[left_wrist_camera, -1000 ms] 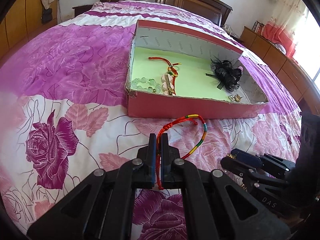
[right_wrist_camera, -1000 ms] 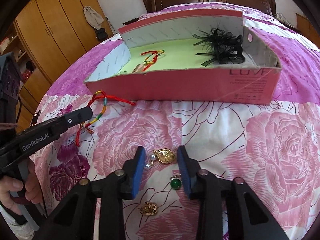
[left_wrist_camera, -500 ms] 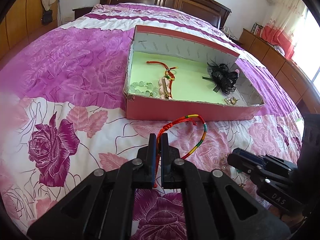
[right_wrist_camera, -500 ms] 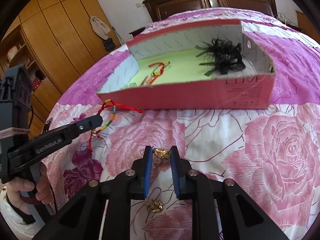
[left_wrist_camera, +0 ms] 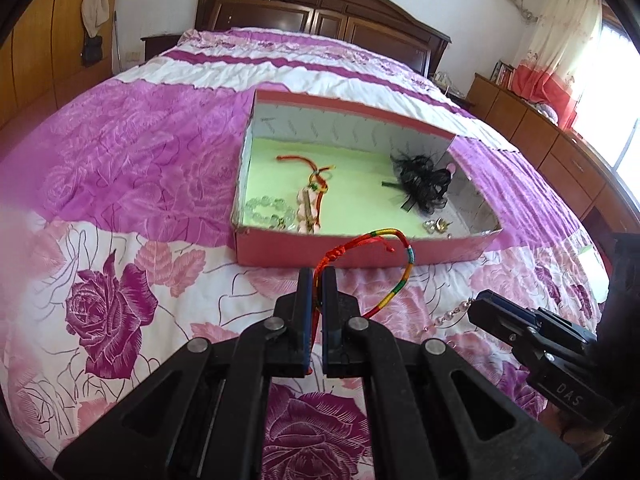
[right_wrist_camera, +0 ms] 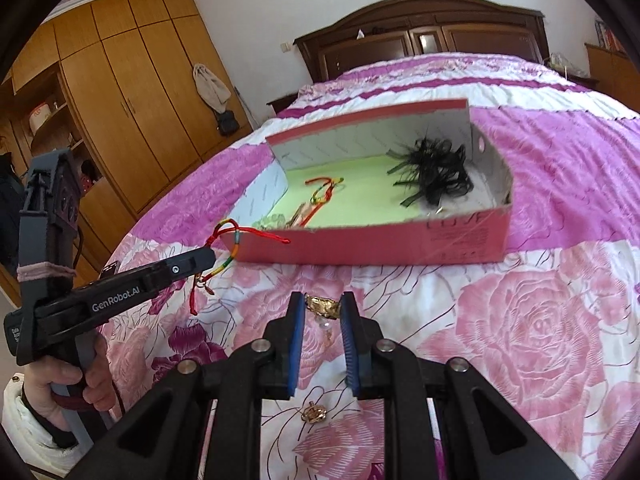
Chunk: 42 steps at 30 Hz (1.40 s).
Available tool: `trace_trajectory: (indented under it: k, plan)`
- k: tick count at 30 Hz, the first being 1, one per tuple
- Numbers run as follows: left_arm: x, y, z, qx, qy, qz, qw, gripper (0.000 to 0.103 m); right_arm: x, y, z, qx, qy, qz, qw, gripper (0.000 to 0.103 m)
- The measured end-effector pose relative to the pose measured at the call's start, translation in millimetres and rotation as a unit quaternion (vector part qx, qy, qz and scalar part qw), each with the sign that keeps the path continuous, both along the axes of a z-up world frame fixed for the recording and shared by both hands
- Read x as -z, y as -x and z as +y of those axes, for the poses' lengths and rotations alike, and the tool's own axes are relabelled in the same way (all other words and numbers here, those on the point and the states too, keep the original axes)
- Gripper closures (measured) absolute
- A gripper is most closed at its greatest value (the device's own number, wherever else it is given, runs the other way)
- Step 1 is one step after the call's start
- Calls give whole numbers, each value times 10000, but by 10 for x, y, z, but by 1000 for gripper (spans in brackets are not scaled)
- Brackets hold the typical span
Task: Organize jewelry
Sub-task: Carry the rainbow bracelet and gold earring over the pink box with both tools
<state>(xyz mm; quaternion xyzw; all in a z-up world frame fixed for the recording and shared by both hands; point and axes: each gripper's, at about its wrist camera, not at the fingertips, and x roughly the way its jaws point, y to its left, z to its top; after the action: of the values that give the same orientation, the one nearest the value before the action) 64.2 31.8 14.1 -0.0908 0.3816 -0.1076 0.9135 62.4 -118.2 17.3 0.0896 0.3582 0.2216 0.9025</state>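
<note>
Your left gripper point(left_wrist_camera: 317, 280) pinches the cord bracelet point(left_wrist_camera: 376, 264) above the quilt point(left_wrist_camera: 120, 264), just short of the box point(left_wrist_camera: 360, 252). Your right gripper point(right_wrist_camera: 322, 312) clasps the gold brooch point(right_wrist_camera: 323, 306), lifted, pearls dangling; box beyond.

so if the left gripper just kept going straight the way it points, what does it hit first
Most likely the near wall of the pink box. The left gripper, shut on the red braided bracelet, points at that wall. Its height is unclear, so it could pass over the rim.
</note>
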Motion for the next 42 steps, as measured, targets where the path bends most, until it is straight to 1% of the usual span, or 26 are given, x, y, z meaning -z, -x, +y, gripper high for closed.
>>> trace_trajectory:
  k: [9,16,25,33,42]
  plan:
    - [-150,48,1,-95,47,-334,9994,103,-223,87,-51,149,127,-588,9981,83]
    - [-255,43,-24,-116,45,-558,9984,103,-391,96,-104,290,179,-954,9949,83]
    - [-317,-77,-92,-82,44,-740,9972,103,-551,-12,-162,433,167,-1241,9912,83]
    - [-365,-239,-183,-95,95,-985,9951,103,-668,-153,-207,589,154,-1492,9869,83]
    - [-401,-425,-342,-41,20,-1191,9929,103,-698,-373,-261,749,280,-1663,9828,83]
